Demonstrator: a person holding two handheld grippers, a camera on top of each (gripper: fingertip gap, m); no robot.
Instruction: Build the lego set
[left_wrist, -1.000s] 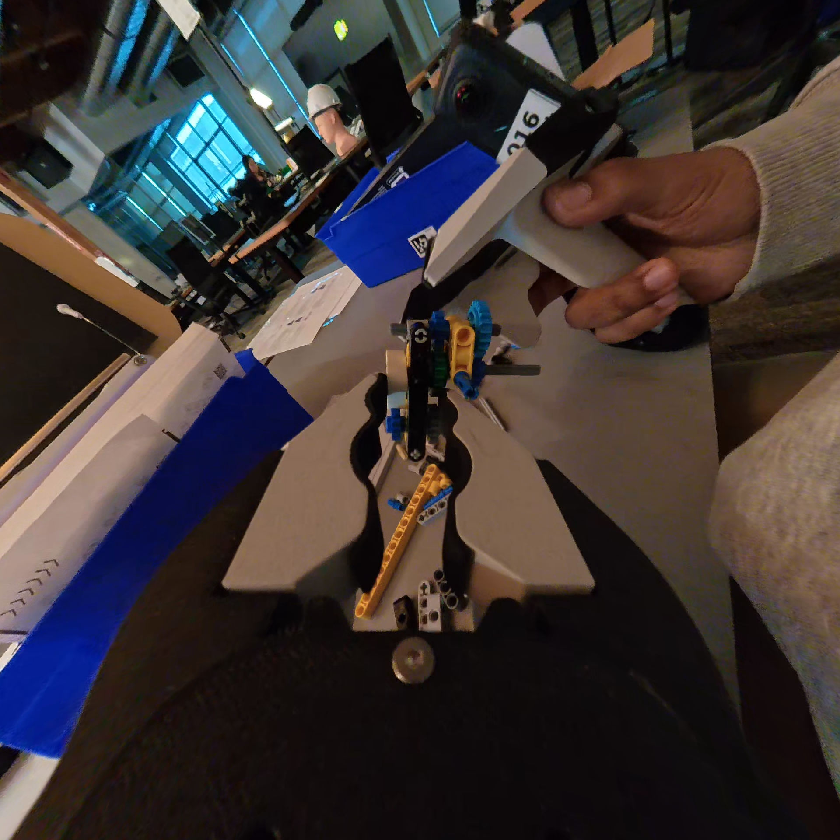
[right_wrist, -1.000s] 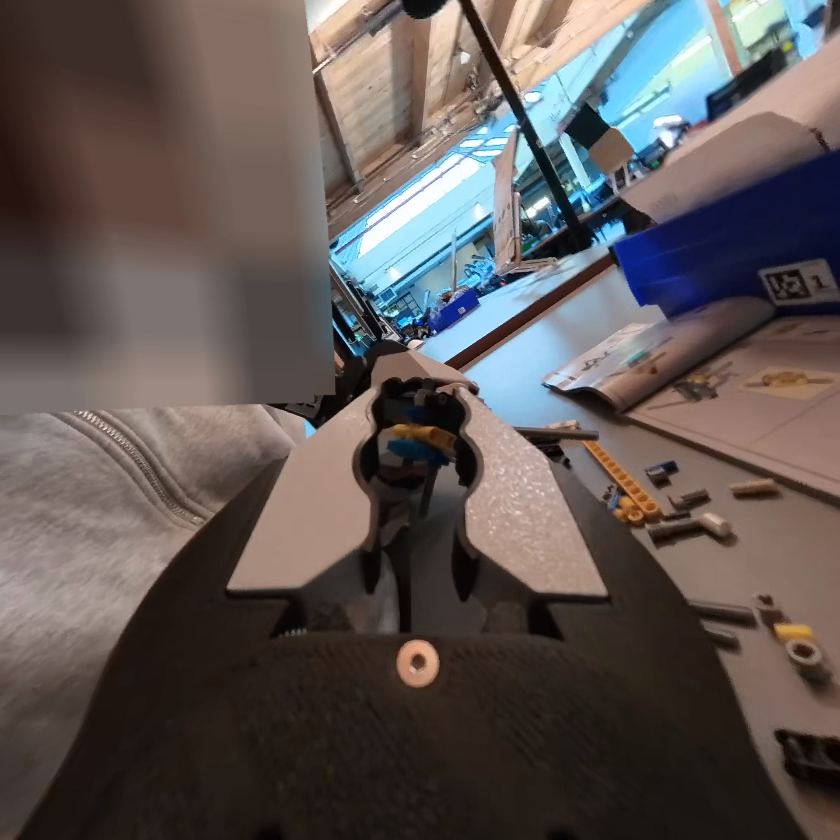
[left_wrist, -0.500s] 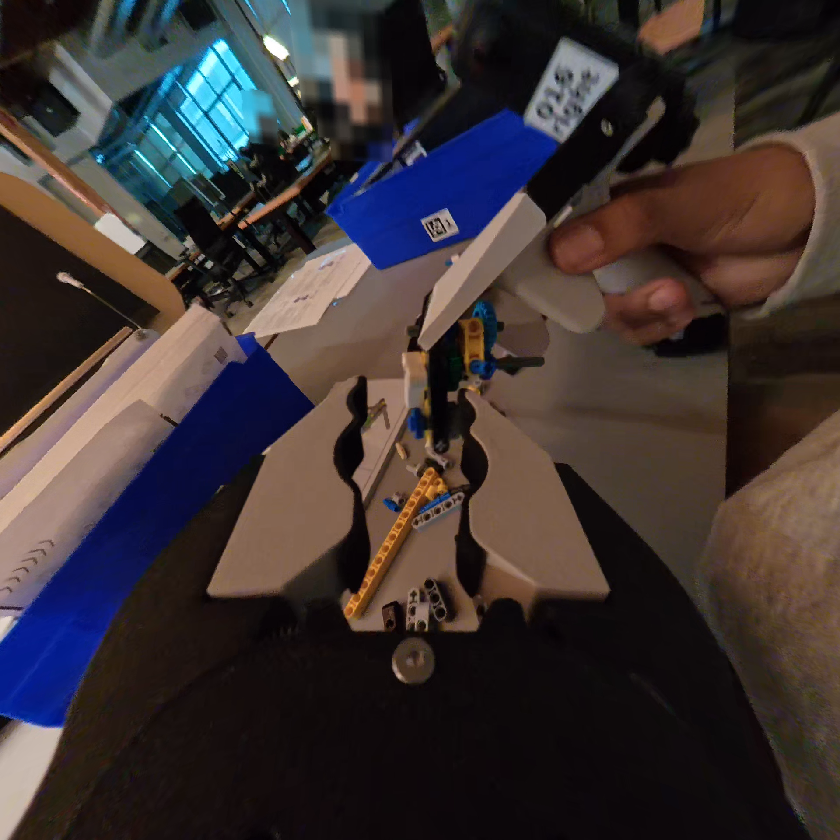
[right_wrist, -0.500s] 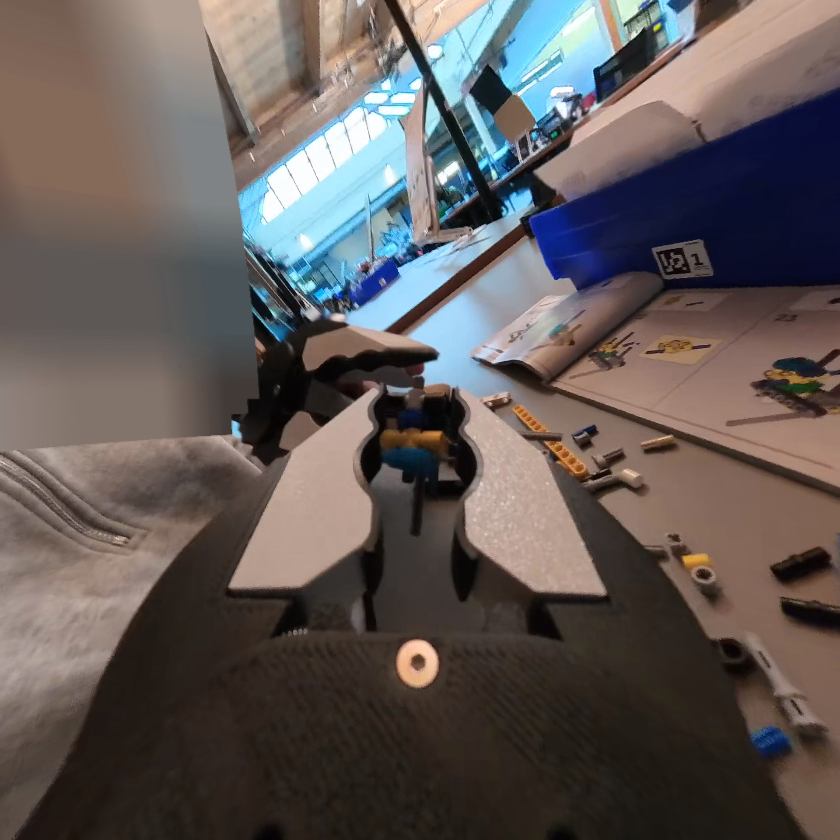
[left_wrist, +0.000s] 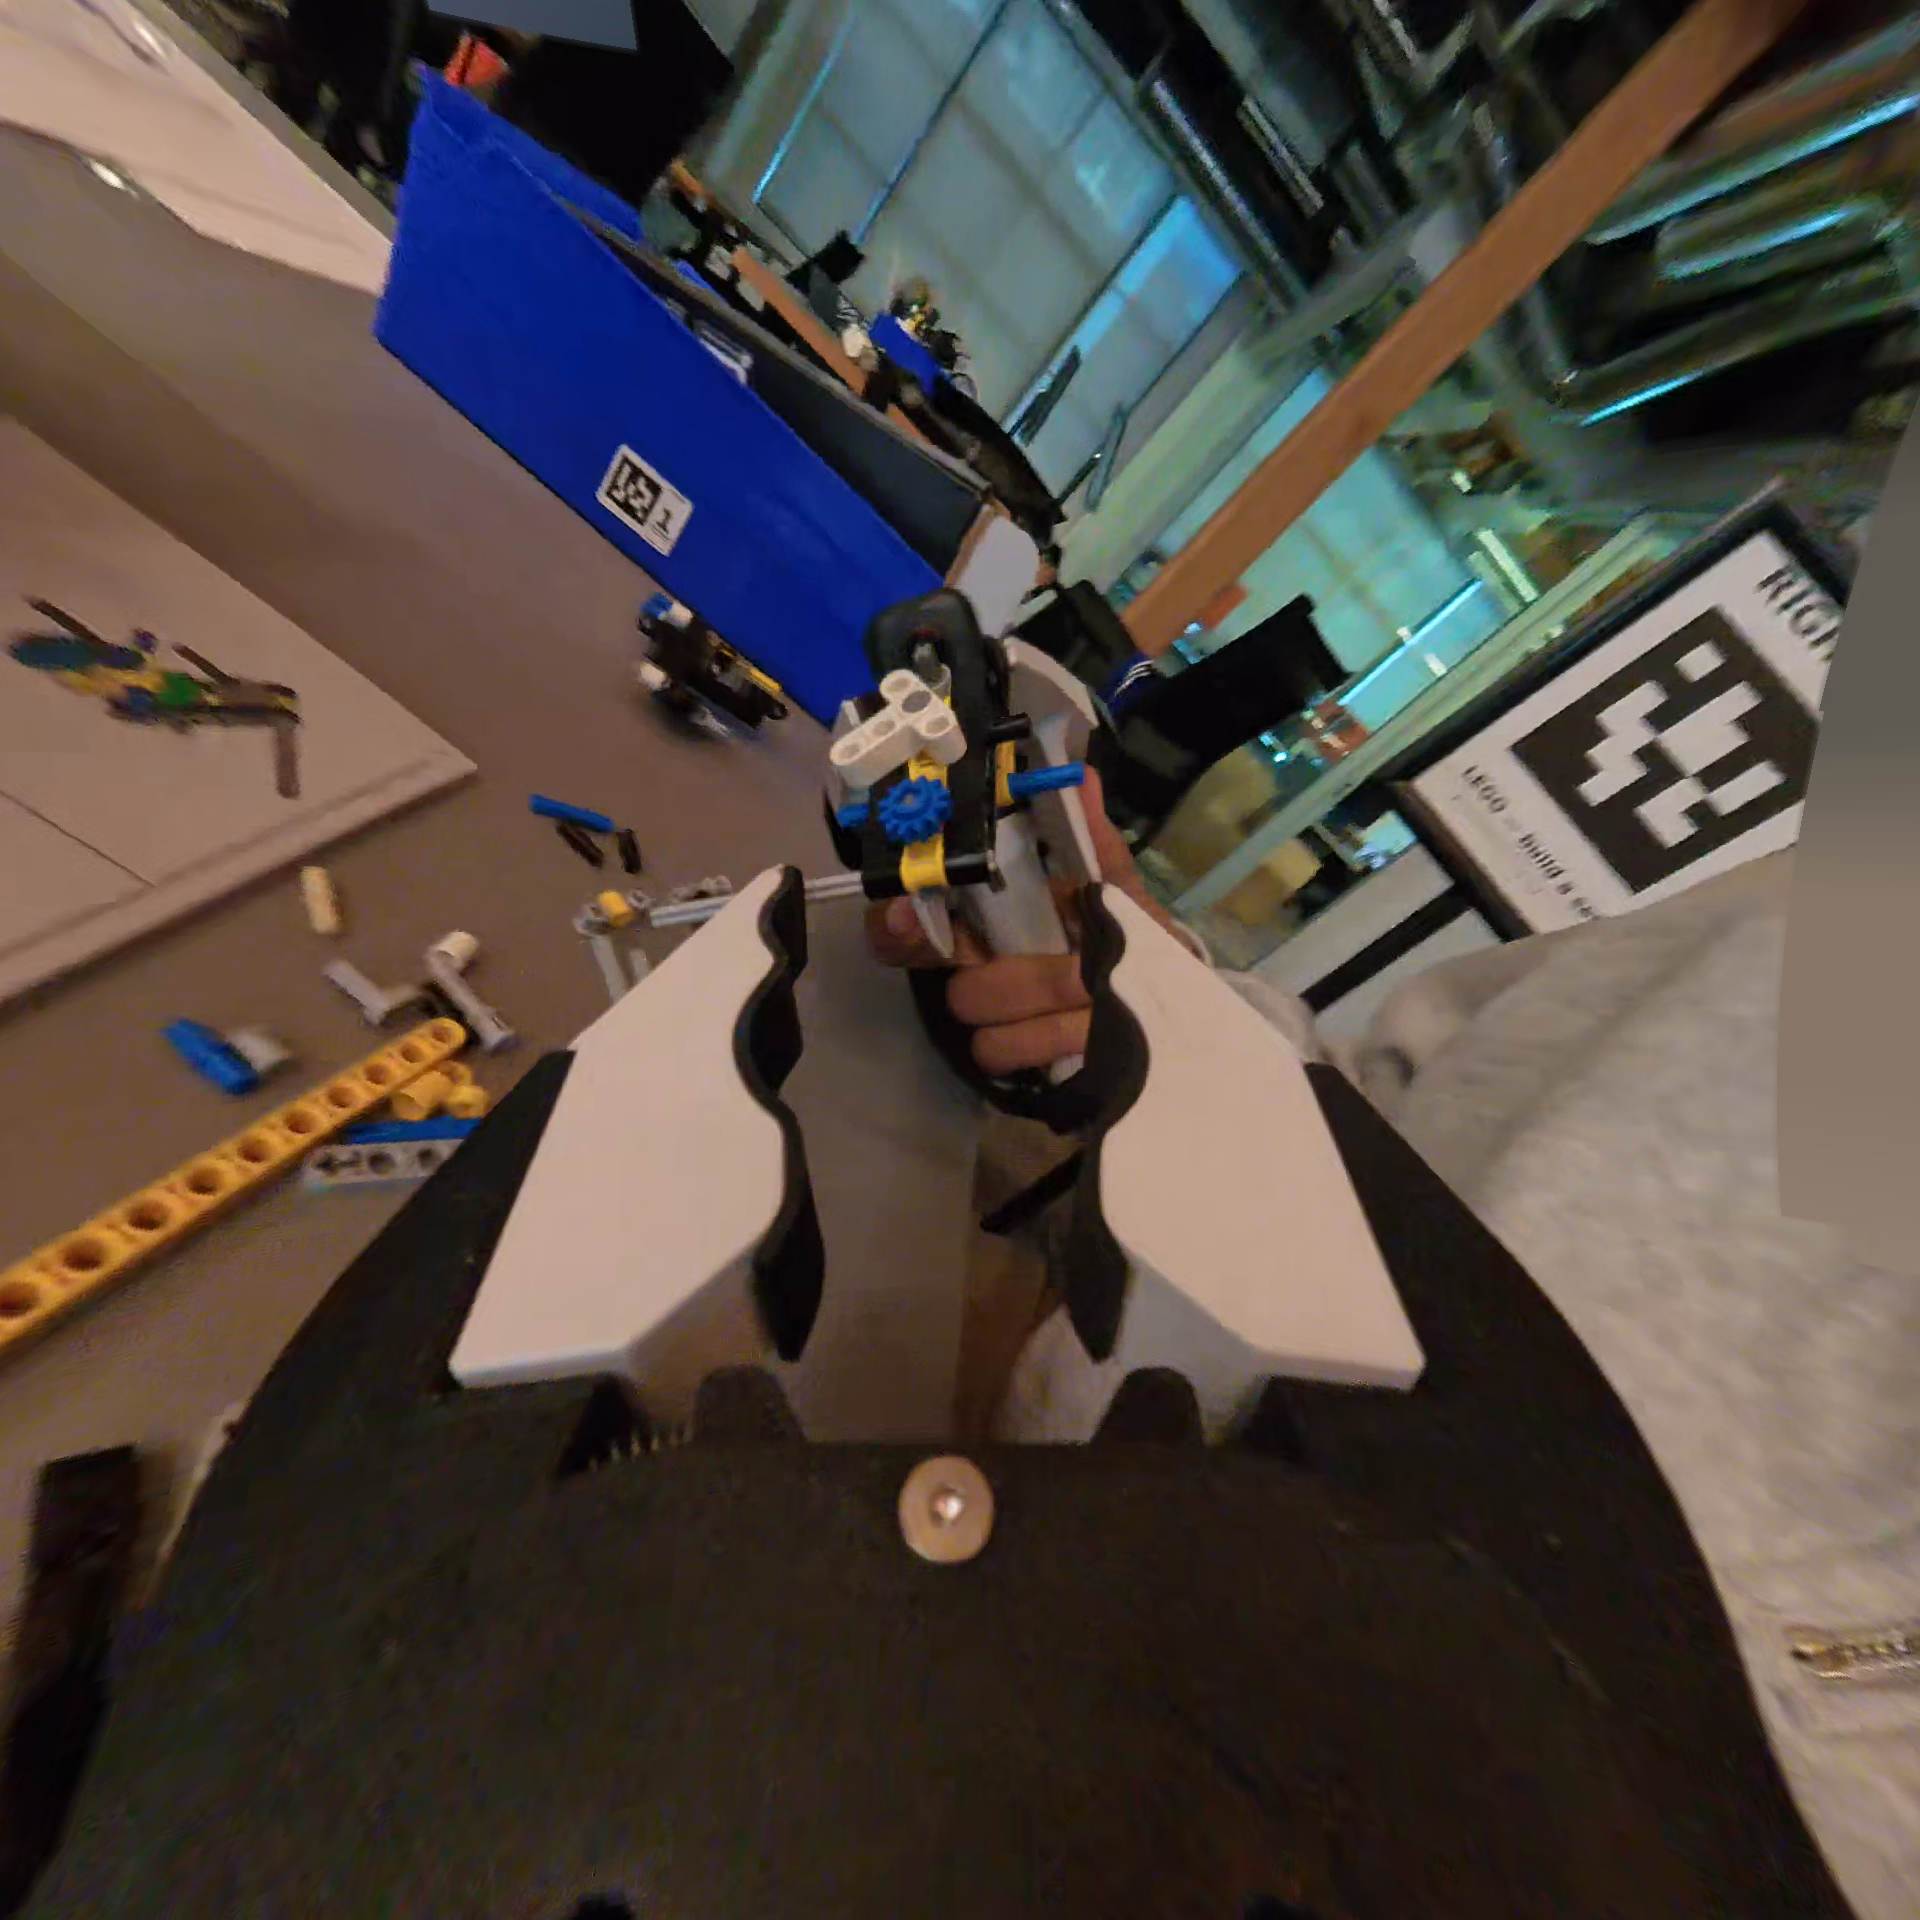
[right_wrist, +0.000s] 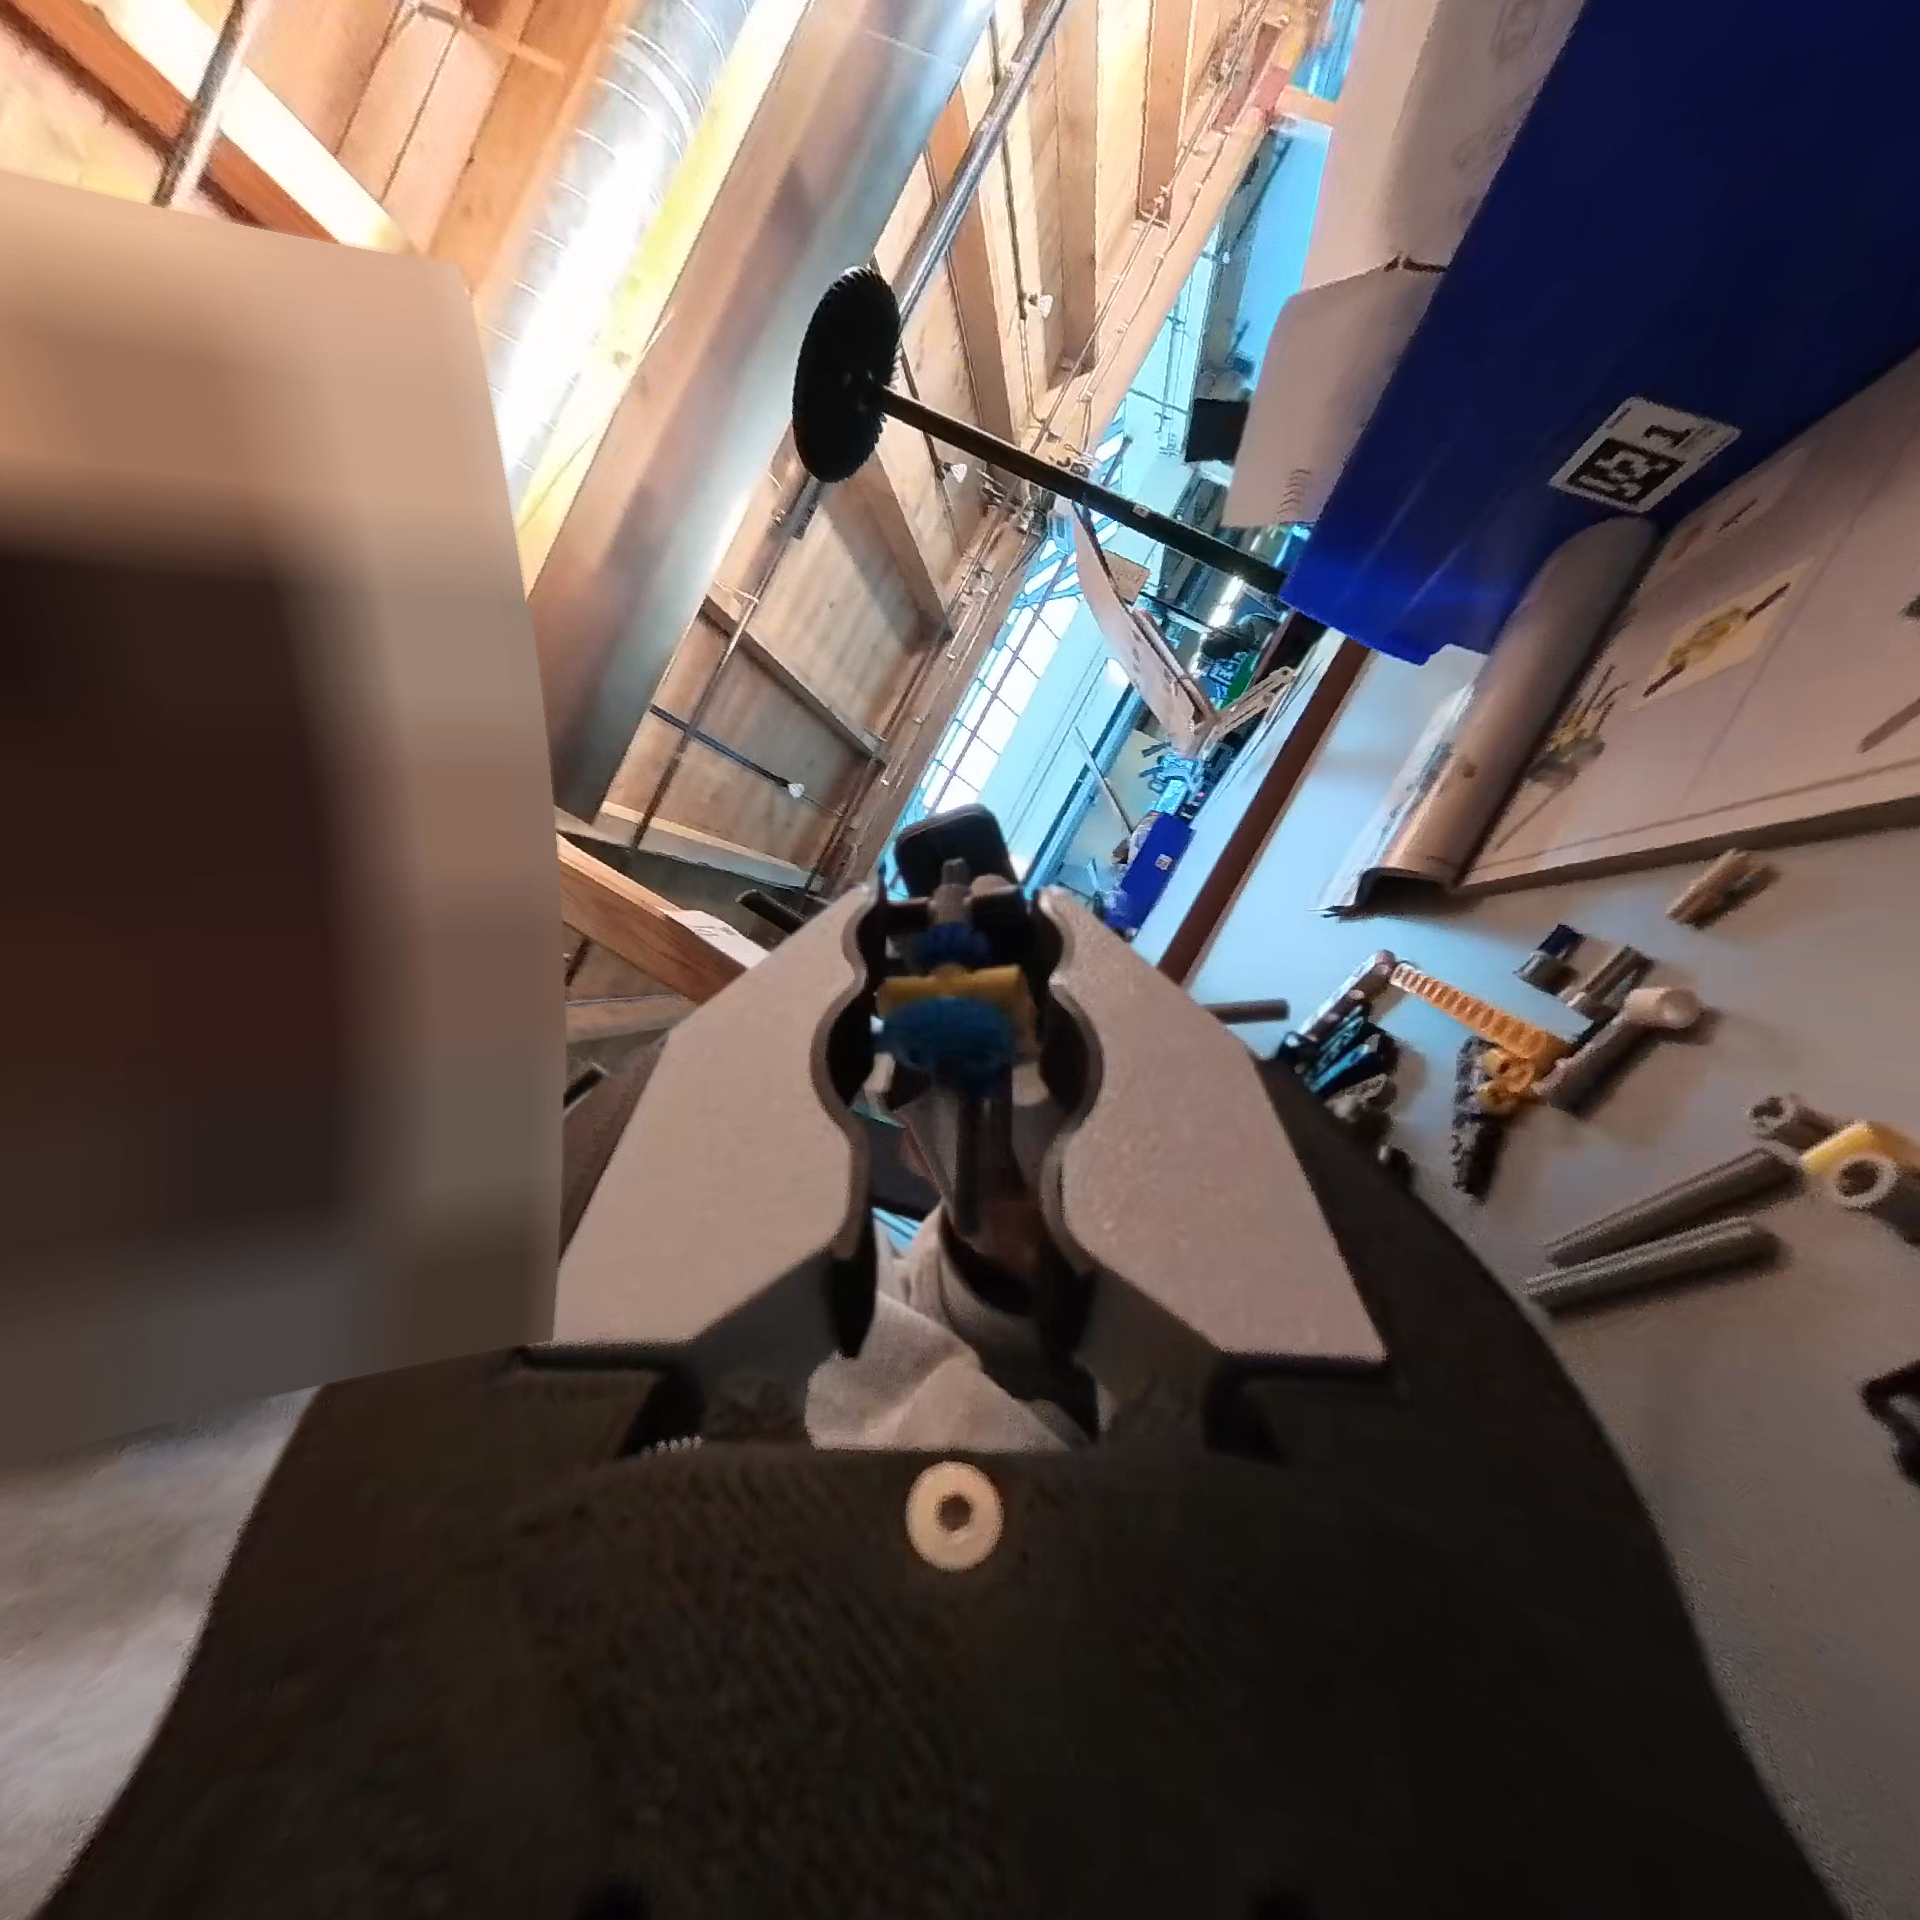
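A small lego assembly of black, yellow and white beams with blue gears is held in the air in front of my left gripper. My right gripper is shut on the assembly. In the left wrist view one of its white fingers shows behind the assembly, with a person's hand below it. My left gripper is open and empty, with its tips just below the assembly and apart from it.
Loose lego parts lie on the grey table: a long yellow beam, blue pins, grey axles and a small second assembly. An open instruction booklet and a blue bin lie beyond them. A grey sleeve is at the right. The gap from one gripper's tips to the other's is roughly 5 cm.
My left gripper has opened and let go of the assembly. My right gripper keeps hold of it and has lifted it clear of the table. Both views have swung round.
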